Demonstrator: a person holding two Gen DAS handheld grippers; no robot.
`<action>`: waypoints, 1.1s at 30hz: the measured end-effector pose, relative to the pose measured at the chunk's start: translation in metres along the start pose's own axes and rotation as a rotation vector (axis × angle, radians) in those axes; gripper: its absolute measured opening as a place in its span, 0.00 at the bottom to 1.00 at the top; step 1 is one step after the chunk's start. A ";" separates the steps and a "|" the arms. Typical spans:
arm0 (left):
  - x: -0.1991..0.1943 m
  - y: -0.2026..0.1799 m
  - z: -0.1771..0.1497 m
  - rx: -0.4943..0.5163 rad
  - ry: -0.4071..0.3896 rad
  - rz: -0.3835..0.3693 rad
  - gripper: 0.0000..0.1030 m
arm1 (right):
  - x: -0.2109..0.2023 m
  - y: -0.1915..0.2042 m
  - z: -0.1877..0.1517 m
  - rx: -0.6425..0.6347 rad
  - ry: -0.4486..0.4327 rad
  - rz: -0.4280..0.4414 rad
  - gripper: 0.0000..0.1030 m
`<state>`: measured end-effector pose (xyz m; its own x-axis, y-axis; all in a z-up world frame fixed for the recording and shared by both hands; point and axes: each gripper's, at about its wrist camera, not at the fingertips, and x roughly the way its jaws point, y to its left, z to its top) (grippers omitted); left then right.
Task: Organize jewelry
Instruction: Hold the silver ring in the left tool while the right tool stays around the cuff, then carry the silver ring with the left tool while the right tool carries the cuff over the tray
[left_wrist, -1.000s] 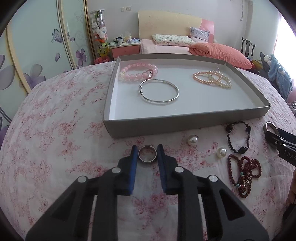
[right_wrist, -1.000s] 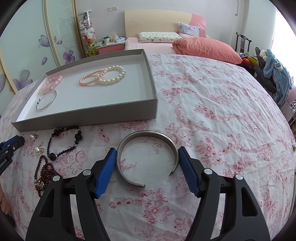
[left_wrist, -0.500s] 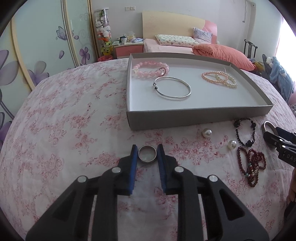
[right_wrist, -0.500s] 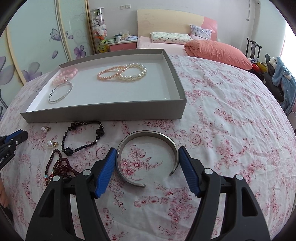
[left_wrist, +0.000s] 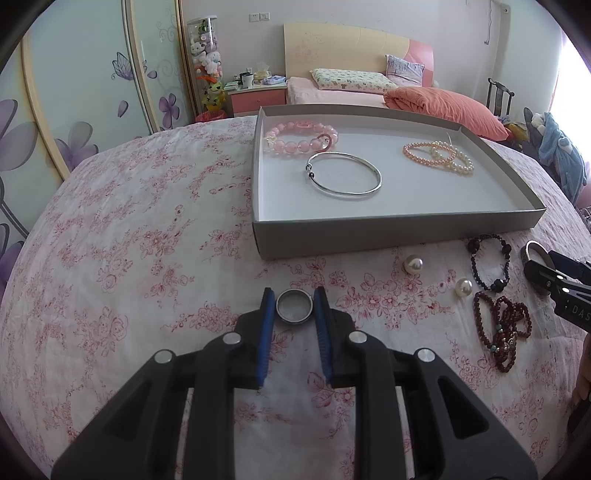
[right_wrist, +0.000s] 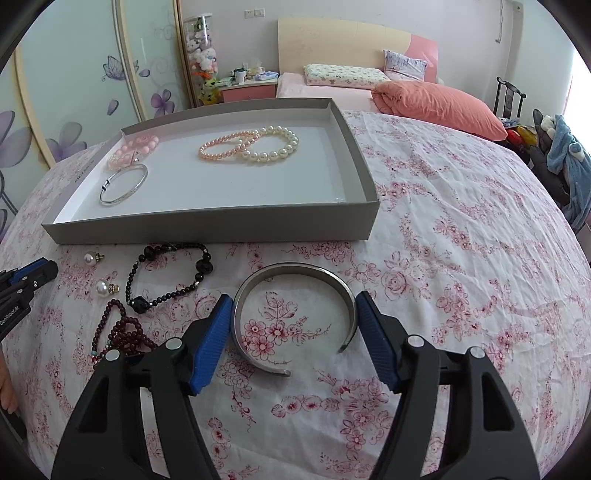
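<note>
My left gripper (left_wrist: 294, 295) is shut on a small silver ring (left_wrist: 294, 311), pinched between its blue pads just above the flowered bedspread. My right gripper (right_wrist: 294, 297) is shut on a wide silver open cuff (right_wrist: 291, 267), its pads pressing both sides. A grey tray (left_wrist: 388, 232) lies ahead. It holds a pink bead bracelet (left_wrist: 301, 138), a thin silver bangle (left_wrist: 345, 194) and pearl bracelets (left_wrist: 460, 168). In front of the tray lie two loose pearls (left_wrist: 413, 264), a black bead bracelet (right_wrist: 203, 266) and dark red beads (right_wrist: 125, 332).
The tray (right_wrist: 221, 225) sits on a bedspread with a red flower print. Behind it stand a second bed with an orange pillow (right_wrist: 439, 103), a pink nightstand (left_wrist: 256, 98) and sliding wardrobe doors (left_wrist: 74, 92). A hand shows at the right edge of the left wrist view.
The tray has slid to the right in both views as the grippers shifted slightly. The ring and the cuff stay between the same pads.
</note>
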<state>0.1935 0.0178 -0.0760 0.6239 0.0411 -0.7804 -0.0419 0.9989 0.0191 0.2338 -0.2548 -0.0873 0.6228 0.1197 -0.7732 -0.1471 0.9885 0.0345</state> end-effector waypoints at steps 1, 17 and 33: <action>0.000 0.000 0.000 0.000 0.000 0.001 0.22 | 0.000 0.000 0.000 0.000 0.000 0.000 0.66; 0.000 0.000 0.000 0.001 0.000 0.001 0.22 | 0.000 0.000 0.000 0.000 0.001 0.000 0.66; -0.007 0.005 -0.001 -0.022 -0.036 -0.027 0.21 | -0.010 -0.009 -0.004 0.067 -0.039 0.050 0.65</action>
<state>0.1875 0.0227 -0.0711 0.6531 0.0153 -0.7571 -0.0415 0.9990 -0.0157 0.2258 -0.2648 -0.0819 0.6453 0.1712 -0.7445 -0.1274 0.9850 0.1161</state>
